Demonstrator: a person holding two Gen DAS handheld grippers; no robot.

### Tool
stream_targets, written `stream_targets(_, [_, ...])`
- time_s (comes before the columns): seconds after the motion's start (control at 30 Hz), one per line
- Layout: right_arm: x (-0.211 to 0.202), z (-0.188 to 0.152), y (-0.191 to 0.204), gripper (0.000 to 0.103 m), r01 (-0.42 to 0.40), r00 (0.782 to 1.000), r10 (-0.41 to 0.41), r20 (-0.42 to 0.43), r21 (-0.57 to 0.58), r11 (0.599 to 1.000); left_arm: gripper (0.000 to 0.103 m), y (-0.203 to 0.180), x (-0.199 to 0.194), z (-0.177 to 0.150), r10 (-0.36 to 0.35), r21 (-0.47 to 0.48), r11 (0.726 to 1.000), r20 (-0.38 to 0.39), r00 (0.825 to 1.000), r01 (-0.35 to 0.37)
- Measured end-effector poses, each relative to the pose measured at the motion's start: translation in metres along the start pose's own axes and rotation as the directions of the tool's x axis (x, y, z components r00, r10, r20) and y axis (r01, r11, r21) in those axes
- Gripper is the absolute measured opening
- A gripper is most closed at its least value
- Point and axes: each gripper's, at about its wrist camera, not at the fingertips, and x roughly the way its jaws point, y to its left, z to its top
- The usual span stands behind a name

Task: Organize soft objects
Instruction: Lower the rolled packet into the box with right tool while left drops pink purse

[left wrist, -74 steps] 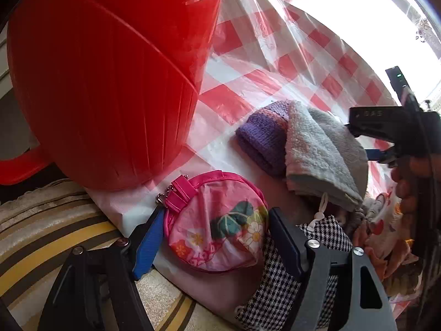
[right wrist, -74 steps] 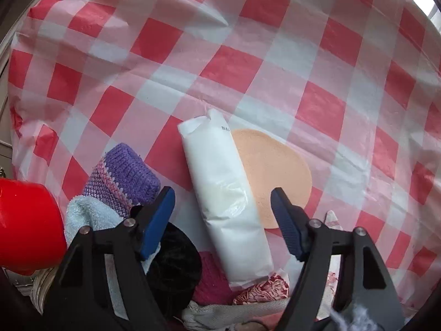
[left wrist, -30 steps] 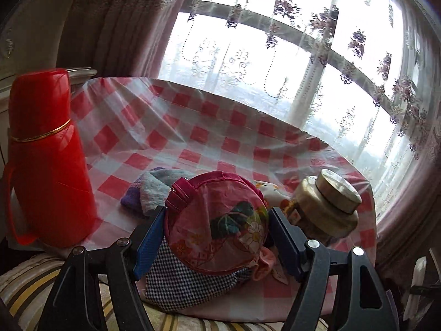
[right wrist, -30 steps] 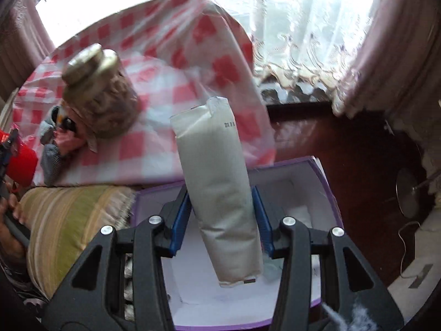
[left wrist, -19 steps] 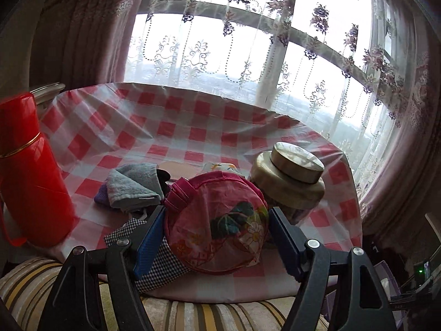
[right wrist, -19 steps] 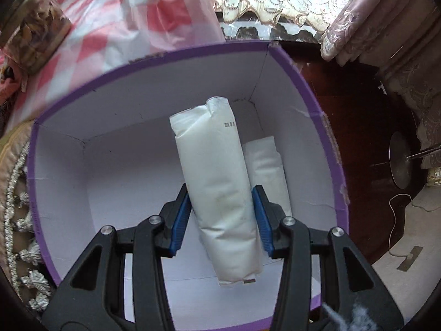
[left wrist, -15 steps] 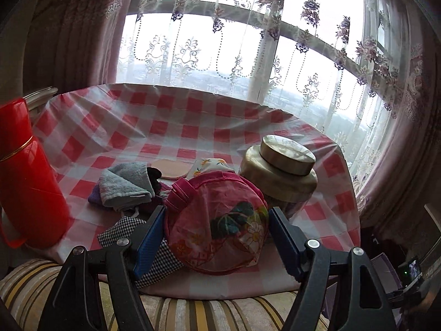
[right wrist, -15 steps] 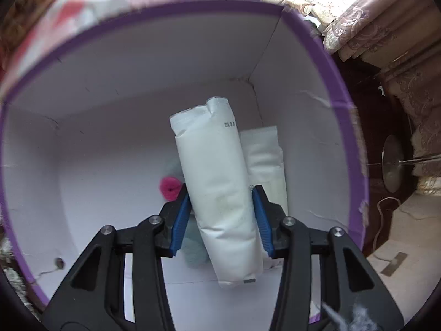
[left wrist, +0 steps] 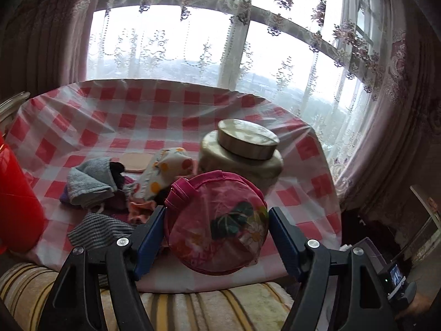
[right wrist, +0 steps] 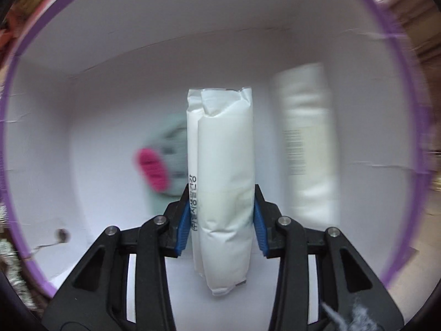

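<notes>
Right wrist view shows the right gripper [right wrist: 222, 216], jaws just closing tighter, clamping a white packet [right wrist: 223, 182] inside the purple-rimmed box [right wrist: 397, 63], while the left gripper [left wrist: 216, 238] holds a pink pouch [left wrist: 217, 223].

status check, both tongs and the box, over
Left tongs clamped on pink pouch, above table edge. Right tongs gripping white packet, jaws just tightened, down inside purple box. Nothing blocking.
</notes>
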Motion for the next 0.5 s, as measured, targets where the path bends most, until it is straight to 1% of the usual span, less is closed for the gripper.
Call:
stream_targets(0.03, [-0.002,0.000,-0.006,0.044,0.026,1.000,-0.026,0.003,0.004,1.000,0.075,-0.011,0.002,0.000,-0.032,0.017,0.999,-0.012,0.999,0.032])
stream_targets(0.1, [0.000,0.002,-0.016,0.044,0.017,1.000,-0.017,-0.002,0.024,1.000,0.074,-0.036,0.011,-0.002,-0.117,0.044,0.992,-0.059,0.991,0.120])
stream_targets(0.17, [0.007,0.005,-0.022,0.044,0.013,1.000,-0.013,-0.025,0.011,1.000,0.074,-0.063,0.023,-0.006,-0.186,0.060,0.979,-0.125,0.975,0.194])
stream_targets(0.23, [0.013,0.015,-0.026,0.045,0.009,0.999,-0.008,-0.045,0.006,1.000,0.074,-0.092,0.039,-0.012,-0.227,0.083,0.965,-0.197,0.954,0.247])
stream_targets(0.27, [0.010,0.017,-0.027,0.048,-0.003,0.999,0.004,-0.033,0.011,1.000,0.074,-0.106,0.047,-0.016,-0.243,0.095,0.958,-0.240,0.940,0.272])
stream_targets(0.3, [0.007,0.018,-0.030,0.060,-0.005,1.000,0.006,-0.021,0.019,1.000,0.074,-0.119,0.055,-0.019,-0.257,0.103,0.950,-0.279,0.925,0.295])
stream_targets(0.33, [0.005,0.017,-0.030,0.066,-0.008,1.000,0.008,-0.017,0.028,1.000,0.074,-0.135,0.064,-0.023,-0.271,0.115,0.940,-0.323,0.907,0.322])
stream_targets(0.4, [0.000,0.017,-0.037,0.070,0.007,1.000,-0.007,0.007,0.040,0.999,0.074,-0.165,0.082,-0.034,-0.279,0.142,0.921,-0.406,0.870,0.362])
stream_targets(0.47, [-0.007,0.013,-0.048,0.071,0.008,0.999,-0.010,0.032,0.072,0.997,0.074,-0.190,0.098,-0.046,-0.260,0.169,0.911,-0.472,0.842,0.377])
stream_targets(0.5, [-0.012,0.009,-0.052,0.071,-0.011,0.999,0.007,0.053,0.077,0.997,0.074,-0.198,0.106,-0.052,-0.251,0.183,0.905,-0.499,0.830,0.383])
